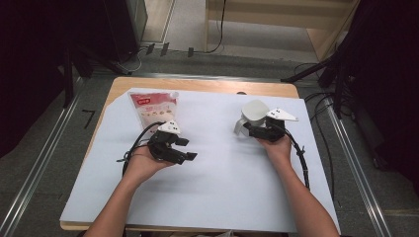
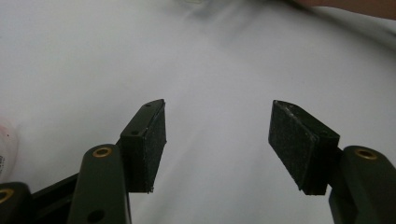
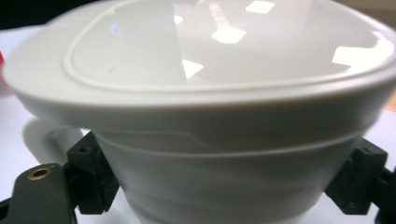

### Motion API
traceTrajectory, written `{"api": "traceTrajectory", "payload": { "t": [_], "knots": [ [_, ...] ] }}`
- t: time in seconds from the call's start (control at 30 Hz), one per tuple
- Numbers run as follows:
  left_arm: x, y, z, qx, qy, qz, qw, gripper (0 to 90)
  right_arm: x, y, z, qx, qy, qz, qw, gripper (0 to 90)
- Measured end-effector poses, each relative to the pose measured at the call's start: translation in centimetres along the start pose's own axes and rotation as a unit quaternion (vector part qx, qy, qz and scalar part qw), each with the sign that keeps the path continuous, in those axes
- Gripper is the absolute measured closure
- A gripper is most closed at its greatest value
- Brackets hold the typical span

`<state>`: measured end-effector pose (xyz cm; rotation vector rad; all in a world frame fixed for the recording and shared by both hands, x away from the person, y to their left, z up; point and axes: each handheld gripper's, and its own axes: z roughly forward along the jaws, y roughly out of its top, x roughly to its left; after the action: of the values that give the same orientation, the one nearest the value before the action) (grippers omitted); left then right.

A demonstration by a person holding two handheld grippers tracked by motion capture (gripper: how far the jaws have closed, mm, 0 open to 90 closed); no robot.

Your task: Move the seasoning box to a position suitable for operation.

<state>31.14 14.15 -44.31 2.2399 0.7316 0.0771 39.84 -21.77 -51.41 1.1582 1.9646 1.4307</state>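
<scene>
Right tool (image 1: pixel 245 129) pinches the white lidded jug (image 1: pixel 253 114), probably firmly; left tool (image 1: pixel 190 148) spread, must fetch the pouch (image 1: pixel 152 107) upper left.

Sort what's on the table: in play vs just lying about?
In play:
- white lidded container, clamped between the right gripper jaws
- left gripper, open, holding nothing

Lying about:
- pink-and-white pouch, flat on the white sheet
</scene>
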Motion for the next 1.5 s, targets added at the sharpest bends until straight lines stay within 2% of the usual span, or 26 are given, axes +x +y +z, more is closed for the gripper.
{"api": "traceTrajectory", "payload": {
  "t": [0.1,0.23,0.4,0.53,0.6,0.63,0.67,0.87,0.97,1.3,1.5],
  "knots": [
    [0.1,0.0,-0.1,-0.001,0.001,0.0,1.0,37.9,0.2,0.2,-0.3,-0.005,-0.022,-0.005,0.9997,14.8],
    [0.2,0.0,-0.2,-0.002,-0.001,-0.003,1.0,37.9,0.4,0.8,-0.9,-0.012,-0.023,-0.001,0.9997,14.8],
    [0.2,0.1,-0.2,-0.006,-0.001,-0.006,1.0,37.8,1.6,1.7,-1.9,-0.018,-0.006,-0.002,0.9998,14.8],
    [0.3,0.1,-0.3,-0.008,-0.003,-0.008,0.9999,37.8,3.5,1.5,-2.3,-0.012,0.011,-0.012,0.9998,14.8],
    [0.3,0.1,-0.3,-0.006,-0.004,-0.009,0.9999,37.8,4.4,1.4,-2.3,-0.011,0.018,-0.014,0.9997,14.8],
    [0.3,0.2,-0.3,-0.007,-0.003,-0.01,0.9999,37.8,5.4,1.3,-2.3,-0.008,0.029,-0.02,0.9993,14.8],
    [0.3,0.2,-0.4,-0.005,-0.004,-0.009,0.9999,37.8,5.4,1.3,-2.3,-0.008,0.029,-0.02,0.9993,14.8],
    [0.5,0.1,-0.6,-0.008,0.0,-0.014,0.9999,37.8,8.1,0.8,-1.7,-0.002,0.056,-0.046,0.9973,14.8],
    [0.6,0.1,-0.6,-0.006,0.001,-0.017,0.9998,37.9,9.5,0.6,-1.4,0.001,0.071,-0.042,0.9966,14.8],
    [0.7,0.1,-0.5,-0.001,-0.001,-0.016,0.9999,37.9,11.7,-0.2,-1.0,0.016,0.097,-0.047,0.994,14.8],
    [0.7,0.1,-0.5,-0.002,-0.001,-0.015,0.9999,37.9,12.1,-1.1,-0.8,0.017,0.098,-0.054,0.9936,14.7]
  ]
}}
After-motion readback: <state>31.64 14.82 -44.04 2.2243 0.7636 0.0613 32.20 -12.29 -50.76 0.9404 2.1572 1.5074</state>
